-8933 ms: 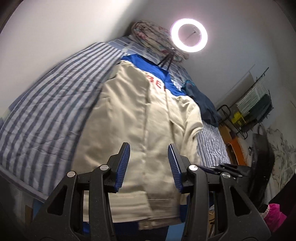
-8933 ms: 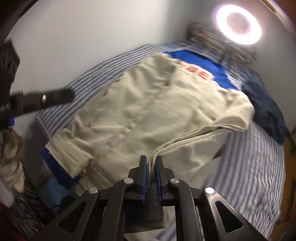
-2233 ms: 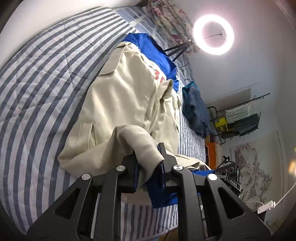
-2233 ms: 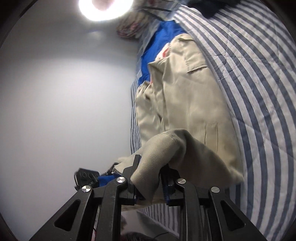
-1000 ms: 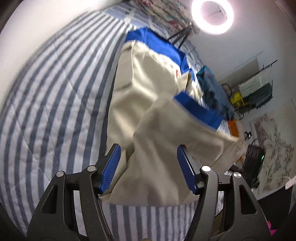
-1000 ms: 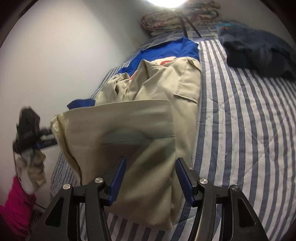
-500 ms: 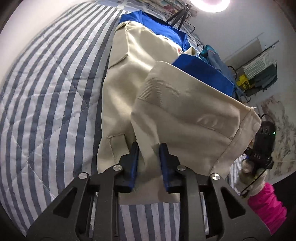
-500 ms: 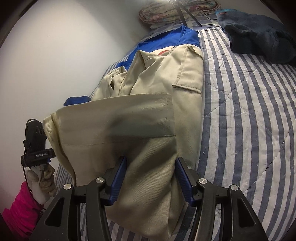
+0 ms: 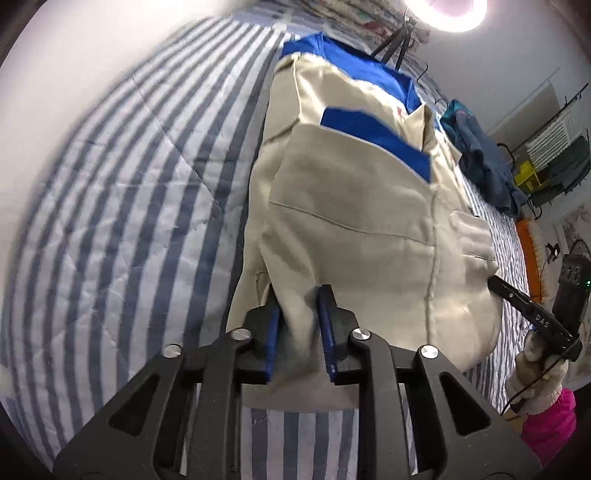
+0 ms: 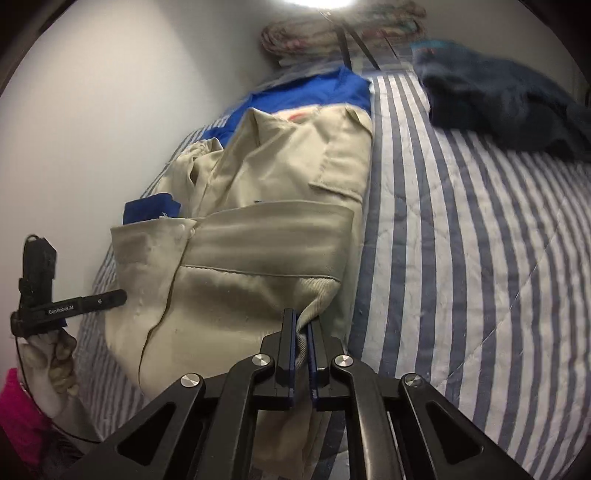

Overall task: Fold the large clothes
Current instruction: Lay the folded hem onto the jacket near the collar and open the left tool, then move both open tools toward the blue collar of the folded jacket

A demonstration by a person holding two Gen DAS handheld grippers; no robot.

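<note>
A beige jacket (image 9: 362,206) with blue trim lies lengthwise on the striped bedspread (image 9: 122,206), its lower half folded up over its chest. My left gripper (image 9: 299,332) pinches the near folded edge at the jacket's left side; the jaws are opening slightly with thick cloth still pressed between the blue pads. My right gripper (image 10: 301,343) is shut on the same near fold of the jacket (image 10: 258,258) at its right corner. A gloved hand (image 9: 535,373) holding the right gripper shows at the jacket's far corner in the left wrist view.
A dark blue garment (image 10: 498,96) lies crumpled on the bed beyond the jacket. A rolled floral quilt (image 10: 332,33) and a ring light (image 9: 447,11) on a tripod stand at the bed's head. A white wall (image 10: 110,110) runs along one side of the bed, a drying rack (image 9: 554,147) along the other.
A second ago both grippers hung open over the folded-up jacket. The left closed on the near fold first, then the right closed on it as well.
</note>
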